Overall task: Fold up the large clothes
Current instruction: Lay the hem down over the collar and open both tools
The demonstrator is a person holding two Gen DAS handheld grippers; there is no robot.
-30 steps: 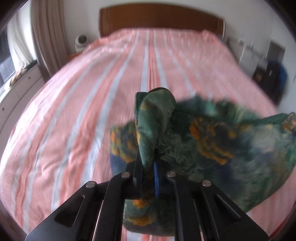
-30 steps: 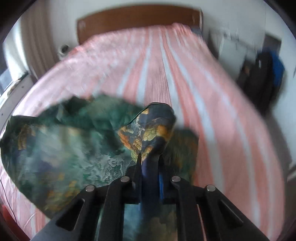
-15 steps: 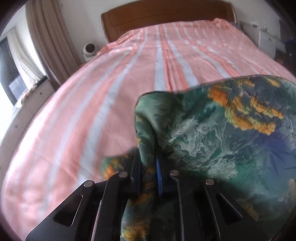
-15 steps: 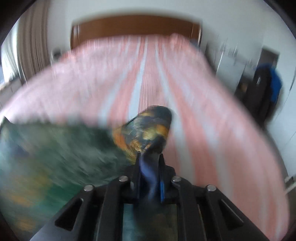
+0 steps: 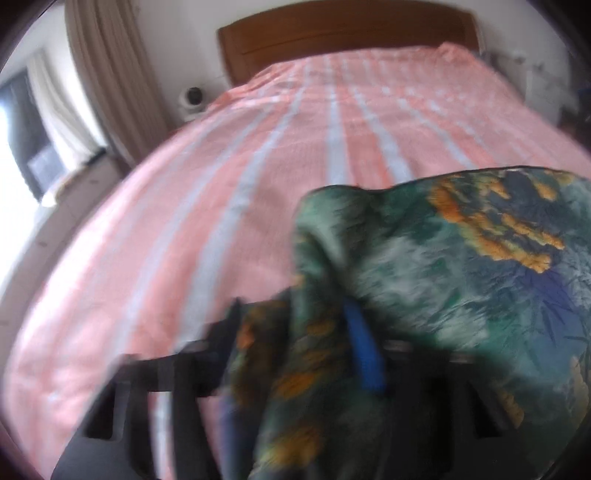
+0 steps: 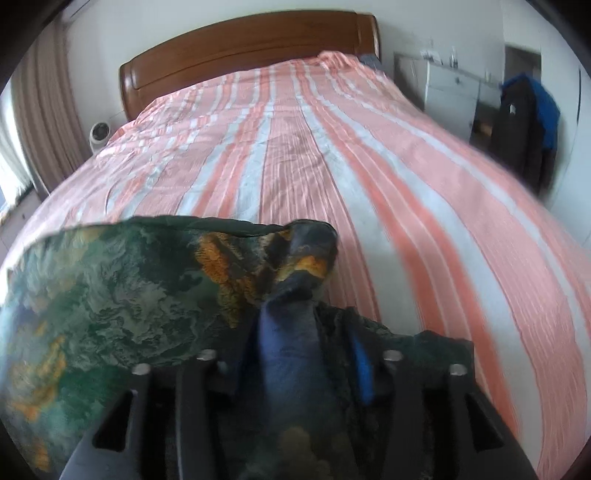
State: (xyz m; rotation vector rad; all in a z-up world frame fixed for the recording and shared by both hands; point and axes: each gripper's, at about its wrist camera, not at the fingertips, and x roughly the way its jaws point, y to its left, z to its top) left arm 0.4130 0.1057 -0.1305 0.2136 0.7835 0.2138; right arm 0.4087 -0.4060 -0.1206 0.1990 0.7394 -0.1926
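Striped pink bed (image 6: 369,155), wooden headboard (image 6: 240,48), beige curtain (image 5: 110,74), white cabinet (image 6: 450,99).

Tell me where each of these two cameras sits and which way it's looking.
Left wrist: on the left gripper, looking along its opening jaws up the striped bed to the headboard; curtain at left, patterned cloth spreading right.
Right wrist: on the right gripper, jaws opening around a bunch of cloth that spreads left; dresser at right.
Shared: bed, headboard, cloth. No hand shows.
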